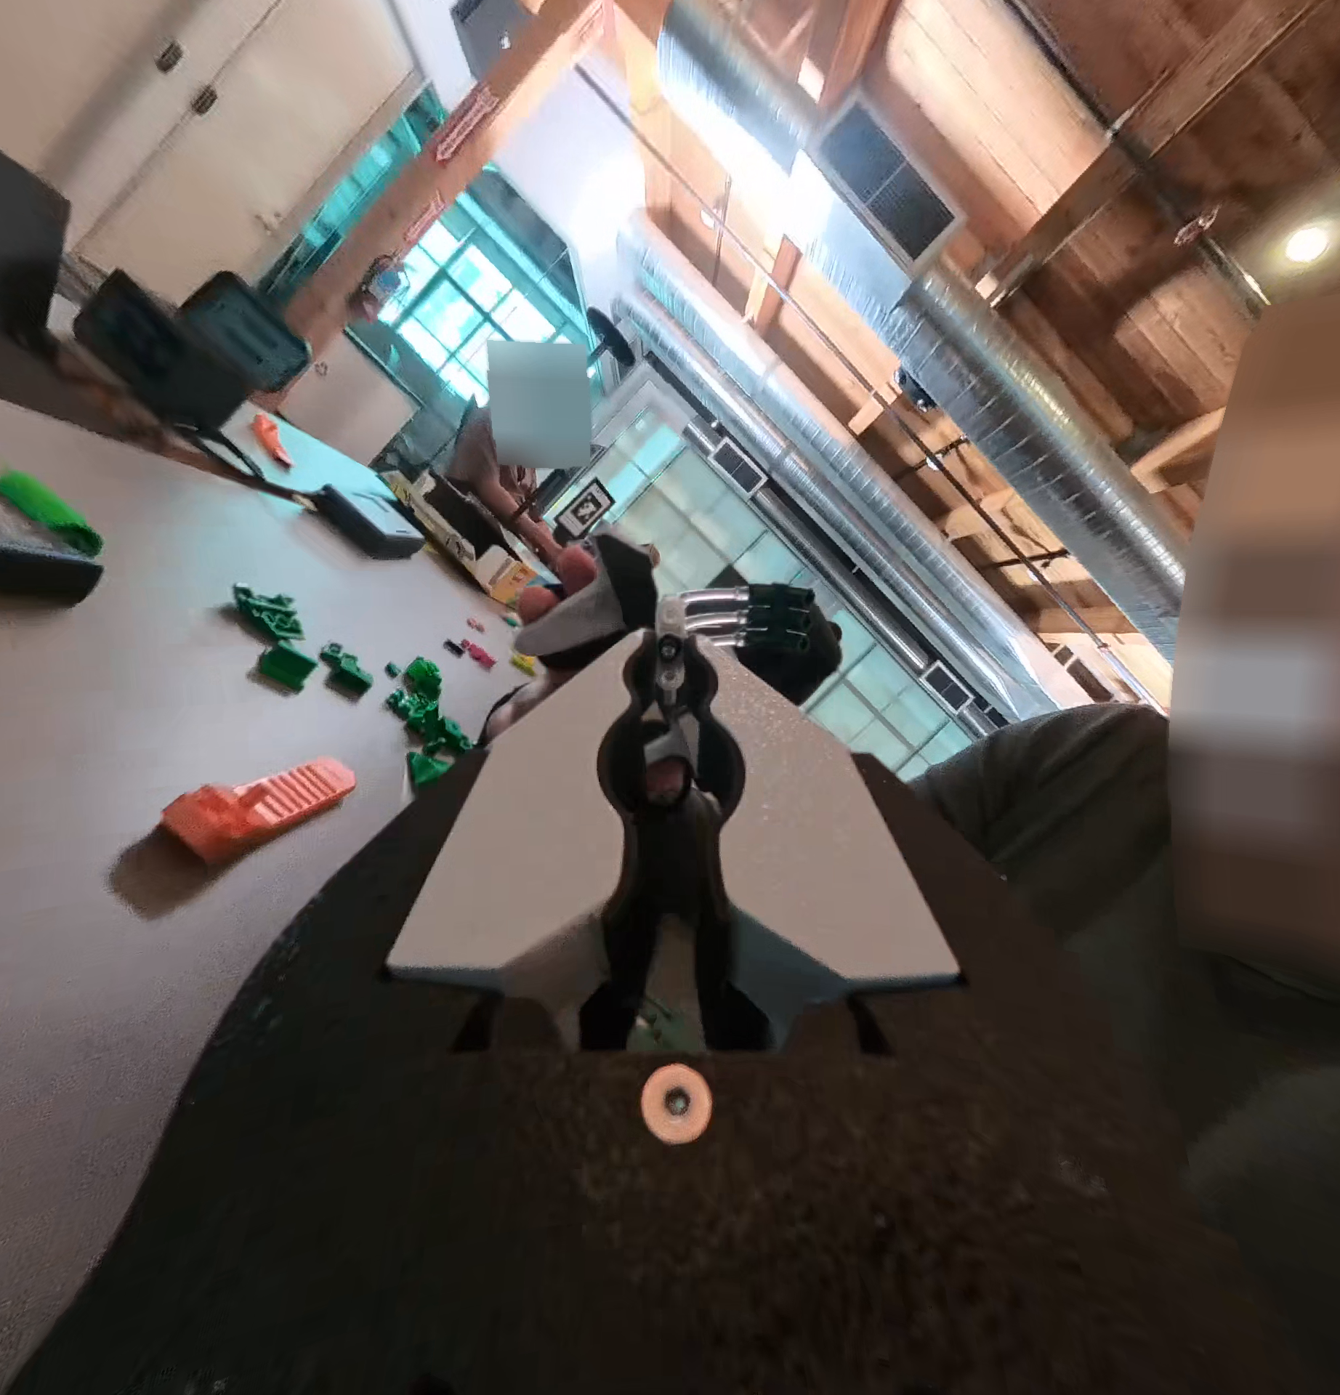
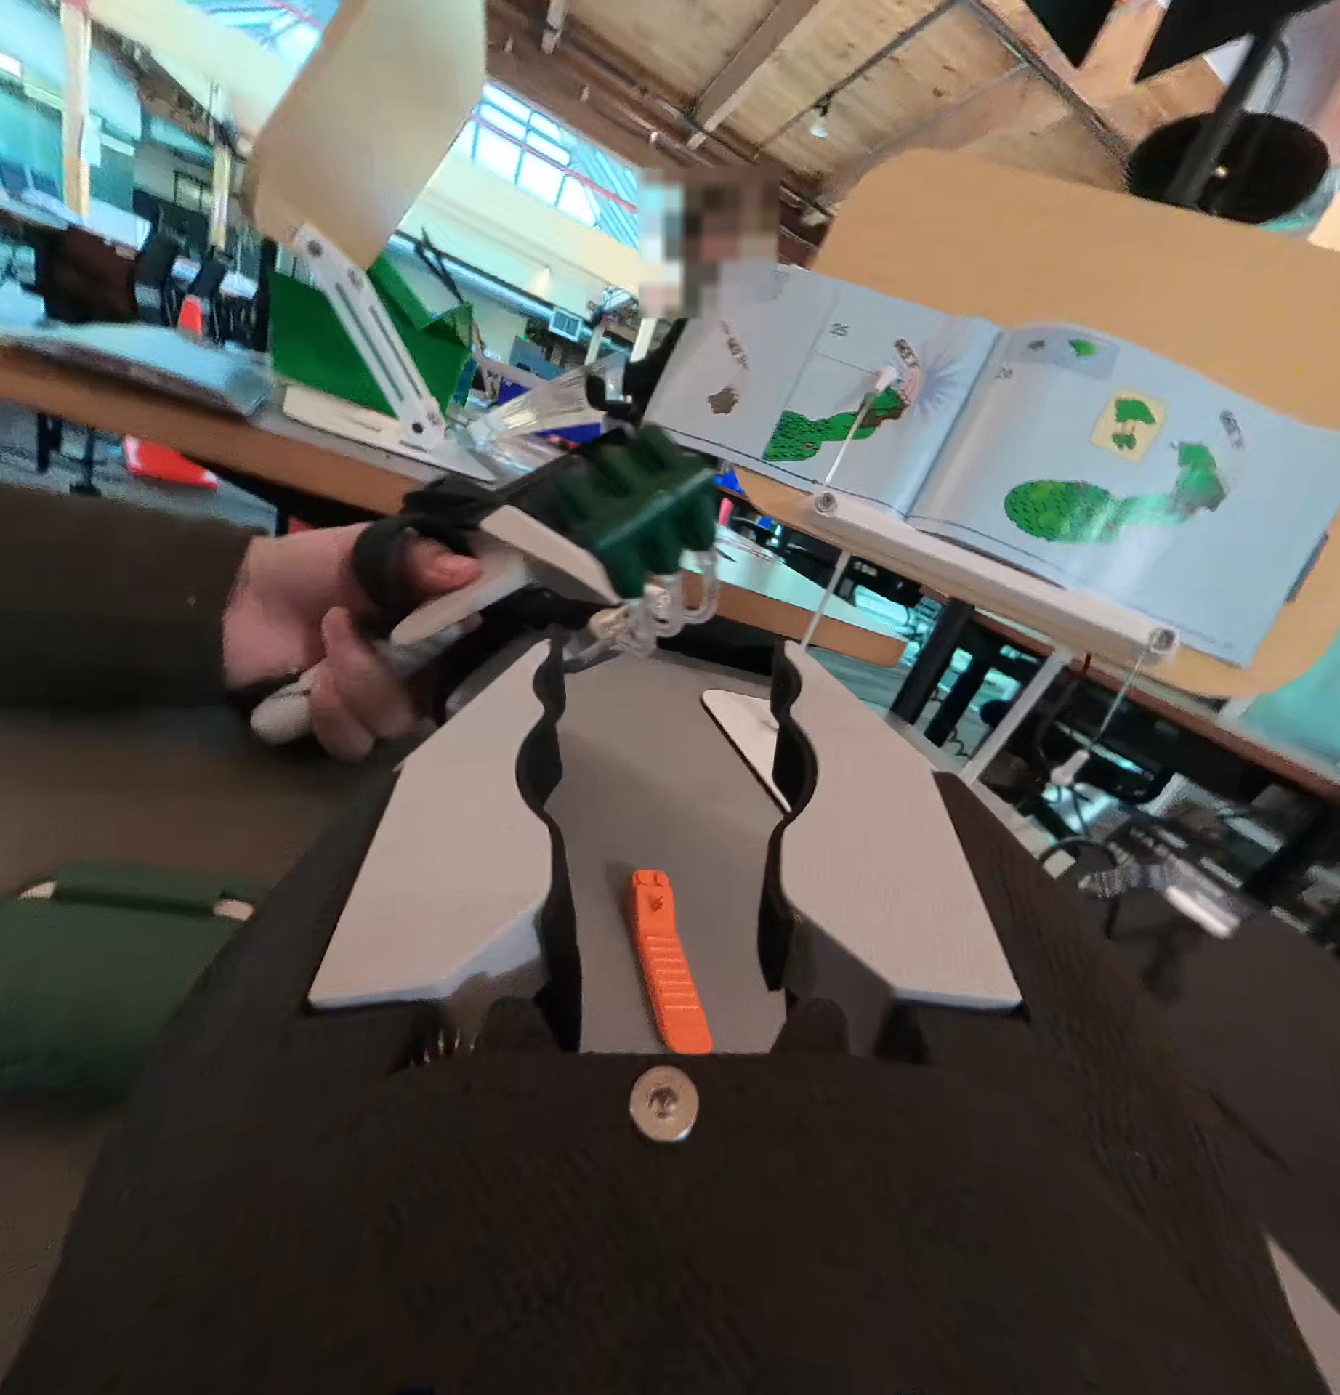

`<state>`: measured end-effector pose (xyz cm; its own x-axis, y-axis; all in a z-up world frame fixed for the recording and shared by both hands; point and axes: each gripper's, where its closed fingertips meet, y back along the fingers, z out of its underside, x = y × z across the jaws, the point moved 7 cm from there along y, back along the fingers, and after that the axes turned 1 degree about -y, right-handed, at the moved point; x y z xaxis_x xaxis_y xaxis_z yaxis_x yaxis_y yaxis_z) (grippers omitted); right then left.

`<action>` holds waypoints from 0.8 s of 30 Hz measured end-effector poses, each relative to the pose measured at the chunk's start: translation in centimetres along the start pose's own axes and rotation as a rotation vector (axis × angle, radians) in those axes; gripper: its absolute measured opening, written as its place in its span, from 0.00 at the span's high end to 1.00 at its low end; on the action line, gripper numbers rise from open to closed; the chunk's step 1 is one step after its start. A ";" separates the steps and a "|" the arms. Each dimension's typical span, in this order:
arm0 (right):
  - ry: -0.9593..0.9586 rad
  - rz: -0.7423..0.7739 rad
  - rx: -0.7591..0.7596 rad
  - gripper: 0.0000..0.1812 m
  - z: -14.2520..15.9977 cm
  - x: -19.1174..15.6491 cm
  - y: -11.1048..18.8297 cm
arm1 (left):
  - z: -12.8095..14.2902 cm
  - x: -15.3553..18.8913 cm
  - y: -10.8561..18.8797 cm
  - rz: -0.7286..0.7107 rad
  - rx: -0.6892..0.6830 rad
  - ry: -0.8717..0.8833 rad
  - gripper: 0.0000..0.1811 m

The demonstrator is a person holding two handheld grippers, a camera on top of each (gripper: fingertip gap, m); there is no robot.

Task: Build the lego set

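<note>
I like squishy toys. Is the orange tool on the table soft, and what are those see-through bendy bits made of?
The orange tool looks like hard, matte plastic: crisp moulded ridges. The see-through bendy bits look like glossy clear plastic, since light shines through; soft or stiff, I cannot tell. They join a dark green piece, also plastic-looking.

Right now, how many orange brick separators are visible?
1 surely: a separator on the table beside the left gripper. A blurry orange piece on the far table may be another.

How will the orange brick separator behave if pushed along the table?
The orange brick separator lies flat, long and wedge-shaped, so it will probably slide rather than roll. It looks like rigid moulded plastic, likely light. Pushed off-centre, it may spin on the smooth table.
</note>
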<state>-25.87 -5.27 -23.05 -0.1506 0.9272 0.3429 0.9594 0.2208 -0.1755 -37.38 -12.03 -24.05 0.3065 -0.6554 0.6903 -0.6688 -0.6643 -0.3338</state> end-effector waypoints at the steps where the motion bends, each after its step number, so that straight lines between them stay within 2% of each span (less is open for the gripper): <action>1: 0.032 -0.011 -0.001 0.71 -0.1 -0.4 -0.1 | -0.2 -0.1 0.4 -0.010 0.001 0.013 0.98; 7: 0.218 -0.066 -0.071 0.73 0.5 -2.6 -1.0 | -0.5 0.0 2.8 -0.044 -0.065 0.075 0.98; 15: 0.283 -0.059 -0.085 0.81 0.6 -3.1 -1.2 | 0.2 0.1 2.7 -0.010 -0.136 0.142 0.98; 24: 0.247 -0.080 -0.082 0.72 0.8 -3.0 -1.3 | 0.7 0.1 2.6 -0.001 -0.187 0.173 0.98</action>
<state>-26.84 -8.12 -24.58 -0.1735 0.8039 0.5688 0.9644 0.2556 -0.0672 -38.56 -14.08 -25.30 0.1975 -0.5723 0.7959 -0.7869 -0.5768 -0.2195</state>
